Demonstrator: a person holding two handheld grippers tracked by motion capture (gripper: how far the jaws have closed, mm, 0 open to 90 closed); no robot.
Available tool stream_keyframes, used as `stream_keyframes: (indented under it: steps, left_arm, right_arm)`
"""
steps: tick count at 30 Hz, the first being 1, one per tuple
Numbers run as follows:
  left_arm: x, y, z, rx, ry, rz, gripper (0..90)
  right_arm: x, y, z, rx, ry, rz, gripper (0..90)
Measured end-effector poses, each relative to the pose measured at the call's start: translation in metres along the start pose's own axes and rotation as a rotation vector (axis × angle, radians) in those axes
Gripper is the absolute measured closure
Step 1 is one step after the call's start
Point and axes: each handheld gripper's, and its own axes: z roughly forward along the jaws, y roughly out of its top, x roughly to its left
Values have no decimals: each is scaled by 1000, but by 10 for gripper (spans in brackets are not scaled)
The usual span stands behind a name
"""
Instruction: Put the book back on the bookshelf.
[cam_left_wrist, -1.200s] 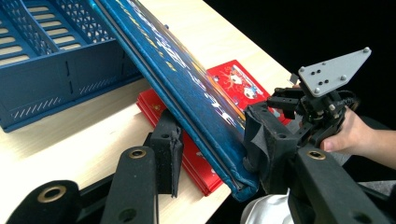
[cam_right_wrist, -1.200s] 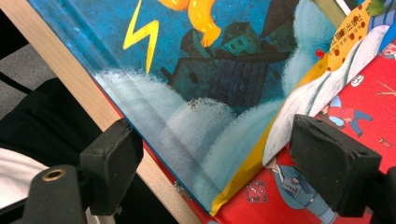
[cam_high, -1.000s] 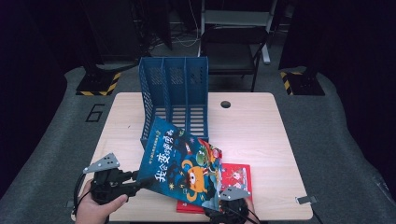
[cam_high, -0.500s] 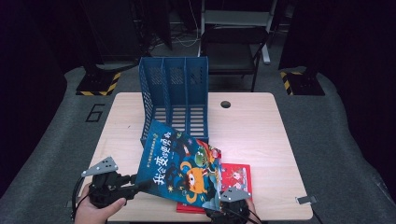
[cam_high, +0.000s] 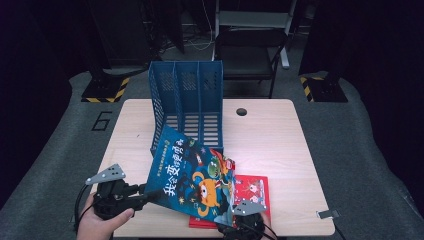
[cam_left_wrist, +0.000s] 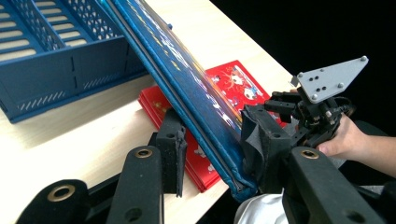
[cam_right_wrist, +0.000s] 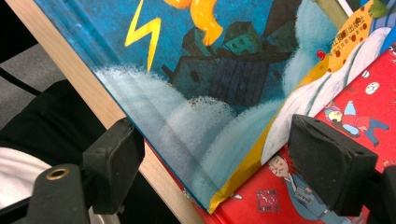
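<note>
- Your left gripper has the blue picture book between its jaws at the book's spine corner; in the left gripper view the right pad presses the cover and the left pad sits against the underside, so the jaws are clamped on the book.
- From those jaws the blue picture book rises tilted, its far corner leaning up toward the blue file rack, which stands beyond the jaws on the surface.
- Under the raised book, just ahead of your left jaws, the red book lies flat on the surface.
- Your right gripper sits at the near edge of the surface, at the low corner of the blue picture book.
- In the right gripper view its jaws stand wide apart, one pad on each side of that corner, neither pad pressing it; the jaws are open.
- The red book lies just past the right-hand pad, below the blue cover.
</note>
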Motion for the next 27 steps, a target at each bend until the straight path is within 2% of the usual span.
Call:
stream_keyframes:
  steps: [1, 5, 7, 11, 20, 21, 27]
  left_arm:
    - [-1, 1, 0, -1, 7, -3, 621]
    - [-5, 7, 1, -11, 21, 12, 630]
    - [-5, 9, 0, -2, 18, 7, 633]
    - [-5, 9, 0, -12, 25, 0, 643]
    - [3, -11, -4, -54, 26, -28, 651]
    - [3, -13, -6, -45, 20, -30, 651]
    - [6, -22, -8, -52, 16, -50, 652]
  right_arm:
    - [0, 0, 0, -2, 1, -6, 188]
    - [3, 1, 3, -10, -11, 22, 191]
    - [3, 2, 3, -7, -14, 26, 192]
    - [3, 2, 3, -9, -1, 22, 196]
    - [5, 1, 4, -10, -26, -24, 194]
    - [5, 1, 4, -11, -17, -28, 193]
    - [7, 0, 5, -5, -29, -44, 187]
